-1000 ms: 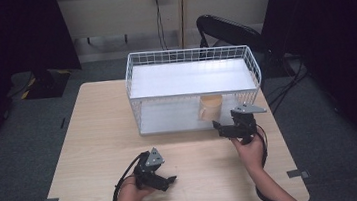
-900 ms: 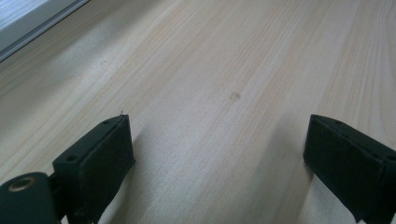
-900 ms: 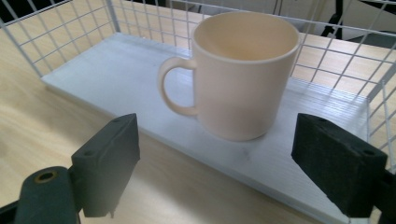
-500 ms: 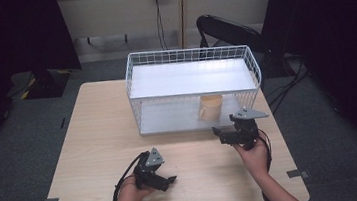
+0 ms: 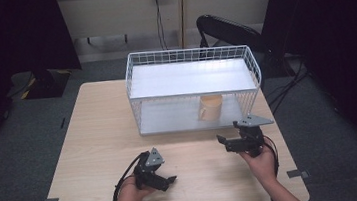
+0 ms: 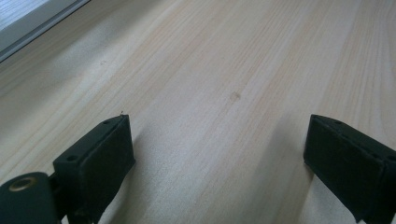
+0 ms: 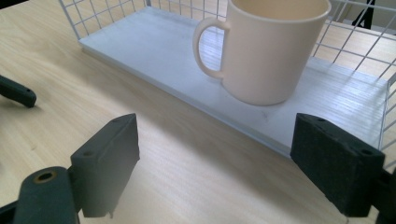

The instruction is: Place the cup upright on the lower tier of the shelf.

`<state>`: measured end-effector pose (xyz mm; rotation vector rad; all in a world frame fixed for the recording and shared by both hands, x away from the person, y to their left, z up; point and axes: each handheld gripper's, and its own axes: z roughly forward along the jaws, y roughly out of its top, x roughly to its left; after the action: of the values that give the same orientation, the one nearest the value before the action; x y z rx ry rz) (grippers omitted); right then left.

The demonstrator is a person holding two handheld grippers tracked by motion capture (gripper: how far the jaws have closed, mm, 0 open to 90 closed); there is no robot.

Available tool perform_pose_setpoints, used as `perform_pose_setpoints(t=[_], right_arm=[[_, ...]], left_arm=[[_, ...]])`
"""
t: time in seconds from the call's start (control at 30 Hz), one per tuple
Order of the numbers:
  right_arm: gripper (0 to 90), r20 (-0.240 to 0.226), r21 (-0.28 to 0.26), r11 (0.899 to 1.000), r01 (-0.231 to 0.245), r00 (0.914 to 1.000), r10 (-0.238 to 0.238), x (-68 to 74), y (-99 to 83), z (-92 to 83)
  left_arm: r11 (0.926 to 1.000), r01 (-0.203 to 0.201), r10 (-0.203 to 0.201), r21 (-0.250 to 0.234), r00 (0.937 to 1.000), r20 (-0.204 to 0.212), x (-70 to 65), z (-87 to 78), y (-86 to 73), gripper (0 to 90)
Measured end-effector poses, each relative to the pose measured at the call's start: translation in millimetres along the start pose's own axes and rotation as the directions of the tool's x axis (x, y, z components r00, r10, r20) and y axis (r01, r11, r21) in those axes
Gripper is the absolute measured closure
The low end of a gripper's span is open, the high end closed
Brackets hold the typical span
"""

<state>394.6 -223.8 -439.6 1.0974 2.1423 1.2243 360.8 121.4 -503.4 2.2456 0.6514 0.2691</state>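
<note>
A cream mug (image 5: 211, 108) stands upright on the lower shelf of a white wire rack (image 5: 189, 54), its handle to the left. In the right gripper view the mug (image 7: 273, 46) sits on the white shelf board (image 7: 154, 42), a short way beyond the jaws. My right gripper (image 5: 222, 140) hovers over the table just in front of the rack, open and empty (image 7: 217, 135). My left gripper (image 5: 171, 179) rests near the table's front edge, open with bare wood between its jaws (image 6: 219, 140).
The wooden table (image 5: 95, 139) carries the rack at its back right. A jaw tip of the left gripper (image 7: 16, 91) shows at the left of the right gripper view. A dark chair (image 5: 229, 30) stands behind the table.
My right gripper has drawn back from the rack toward the table's front edge. The mug has stayed on the lower shelf, and the left gripper has not moved.
</note>
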Motion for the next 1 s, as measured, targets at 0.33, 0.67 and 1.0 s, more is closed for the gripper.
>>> perform_pose_setpoints(t=[0.33,0.67,1.0], right_arm=[[14.9,-0.014,0.018,1.000,0.004,0.9999,-0.004,-5.6,-15.1,-11.1],[15.0,-0.030,0.043,0.999,0.003,0.9995,-0.002,-10.3,-32.1,-18.6],[15.1,-0.035,0.083,0.997,0.001,0.9994,0.002,-13.5,-53.0,-22.4]], left_arm=[[1.0000,-0.001,0.001,0.002,1.0000,0.001,0.1,-0.2,0.1,7.9],[1.0000,-0.003,0.003,0.004,1.0000,-0.001,0.1,-0.3,0.1,7.9],[1.0000,-0.002,0.002,0.004,1.0000,-0.003,-0.1,-0.3,0.1,8.0]])
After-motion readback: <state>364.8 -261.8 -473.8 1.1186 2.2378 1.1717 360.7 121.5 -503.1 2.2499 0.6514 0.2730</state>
